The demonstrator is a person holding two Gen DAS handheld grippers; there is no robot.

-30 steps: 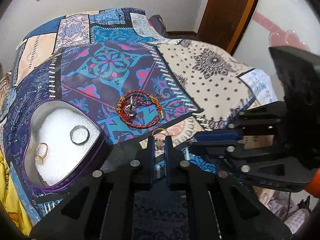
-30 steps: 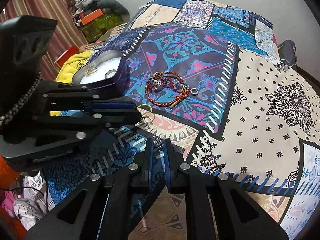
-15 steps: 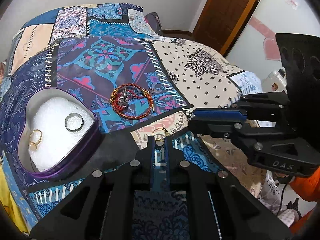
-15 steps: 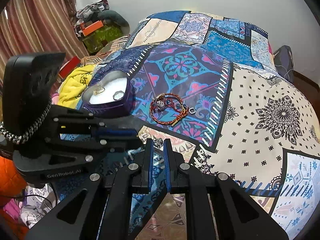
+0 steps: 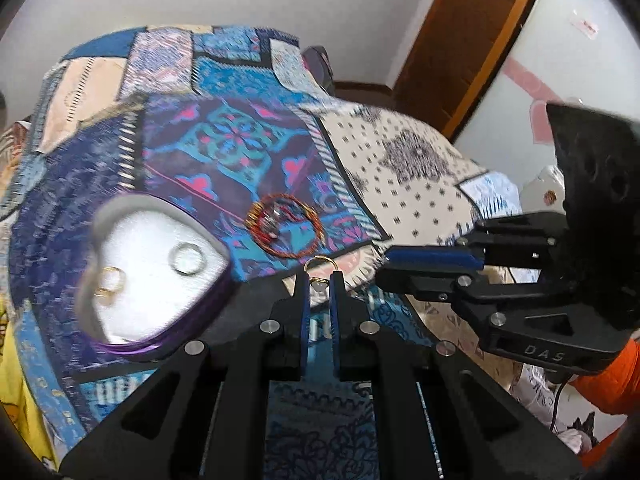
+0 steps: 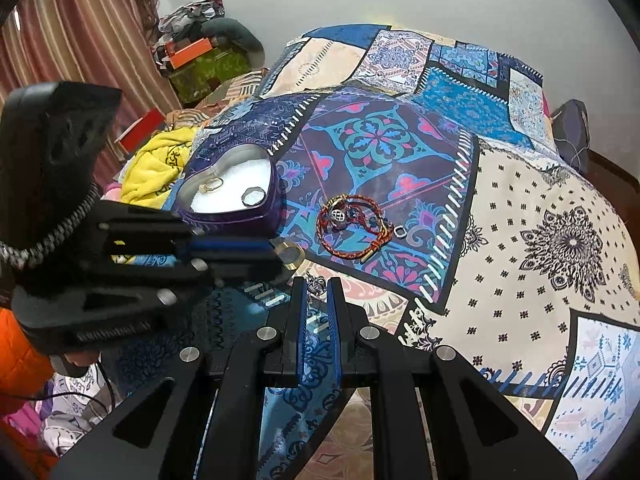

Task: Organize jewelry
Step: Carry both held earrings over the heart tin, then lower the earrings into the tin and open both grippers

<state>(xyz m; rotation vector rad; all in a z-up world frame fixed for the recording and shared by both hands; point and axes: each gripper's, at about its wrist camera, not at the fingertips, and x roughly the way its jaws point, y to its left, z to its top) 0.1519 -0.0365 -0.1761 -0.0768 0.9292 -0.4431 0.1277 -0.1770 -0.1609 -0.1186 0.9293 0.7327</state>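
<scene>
— Where is the gold ring?

— The gold ring (image 5: 319,270) sits pinched at the tips of the left gripper (image 5: 319,280), its hoop standing above the narrow gap between the two blue-edged fingers (image 5: 305,312). In the right wrist view the same ring (image 6: 289,255) pokes out past that gripper's tip, above the quilt (image 6: 520,240).

— And the right gripper?

— The right gripper (image 6: 318,286) has its fingers drawn close, with a small silver charm (image 6: 316,285) seen between the tips; whether they press on it, the view does not settle. From the left wrist it reaches in from the right, tip (image 5: 390,268) just beside the ring.

— What about the box?

— A purple heart-shaped box (image 6: 276,204) with white padding lies open on the quilt, to the left of both grippers. Inside rest a silver ring (image 6: 253,196) and a gold ring pair (image 6: 211,185), apart from each other.

— Anything else nearby?

— A red and gold cord bracelet (image 6: 352,226) lies coiled on the quilt between box and pale patch, a small silver ring (image 6: 399,232) just beside it. Yellow cloth (image 6: 156,164) bunches past the box, by striped curtains (image 6: 60,40)
</scene>
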